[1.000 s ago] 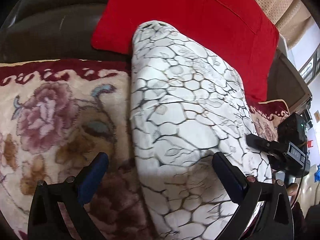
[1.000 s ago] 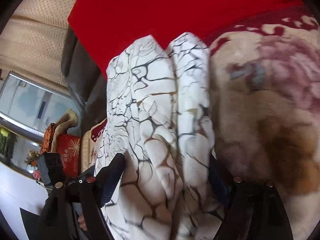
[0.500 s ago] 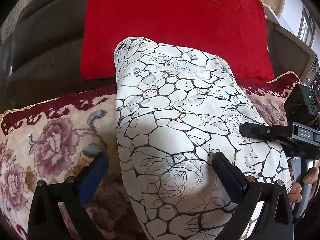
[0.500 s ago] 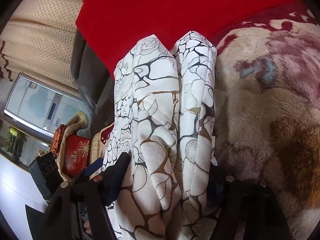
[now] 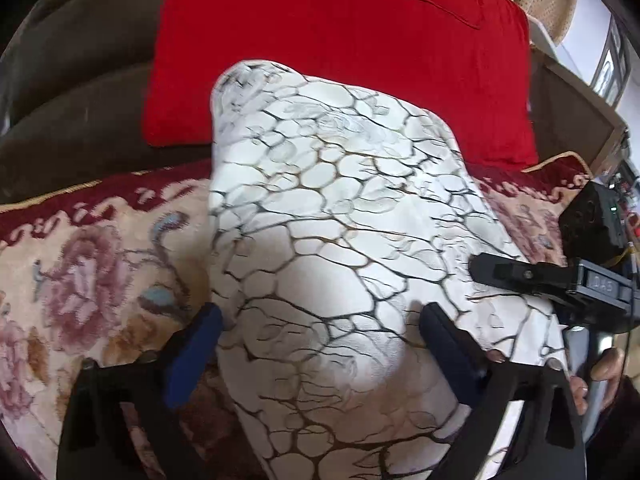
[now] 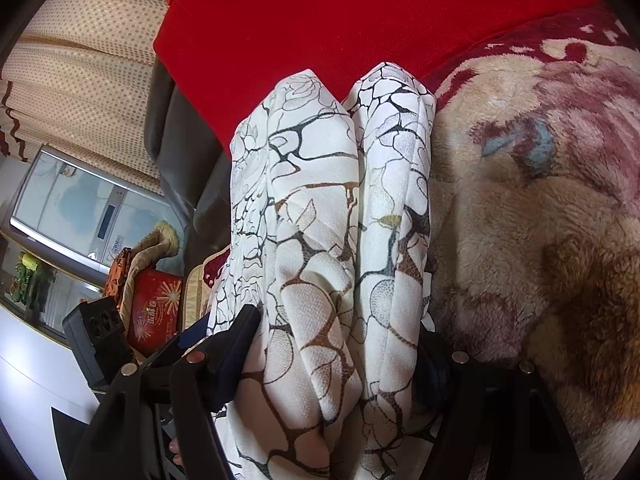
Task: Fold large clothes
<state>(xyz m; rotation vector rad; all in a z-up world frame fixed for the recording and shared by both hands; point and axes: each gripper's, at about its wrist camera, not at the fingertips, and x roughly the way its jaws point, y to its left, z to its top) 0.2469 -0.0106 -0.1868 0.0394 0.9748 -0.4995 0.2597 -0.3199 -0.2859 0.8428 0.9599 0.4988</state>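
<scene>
A white garment [image 5: 340, 240] with a black and brown crackle print lies folded on a floral plush blanket [image 5: 92, 272]. My left gripper [image 5: 316, 340] is open, its blue-padded fingers spread to either side of the garment's near end. In the right wrist view the garment [image 6: 332, 248] shows as two thick folded layers side by side. My right gripper [image 6: 340, 344] is open around that folded bundle, one finger on each side. The right gripper's body [image 5: 560, 280] shows in the left wrist view at the garment's right edge.
A red cushion [image 5: 340, 48] leans on the dark sofa back [image 5: 80, 80] behind the garment. Beyond the sofa's end stand a red box [image 6: 154, 308], a basket and a glass cabinet [image 6: 80, 204]. A dotted beige curtain [image 6: 88, 40] hangs behind.
Both views shifted slightly; the garment and cushion sit a little lower in the frames. The fingers stay spread around the folded garment, which has not changed shape.
</scene>
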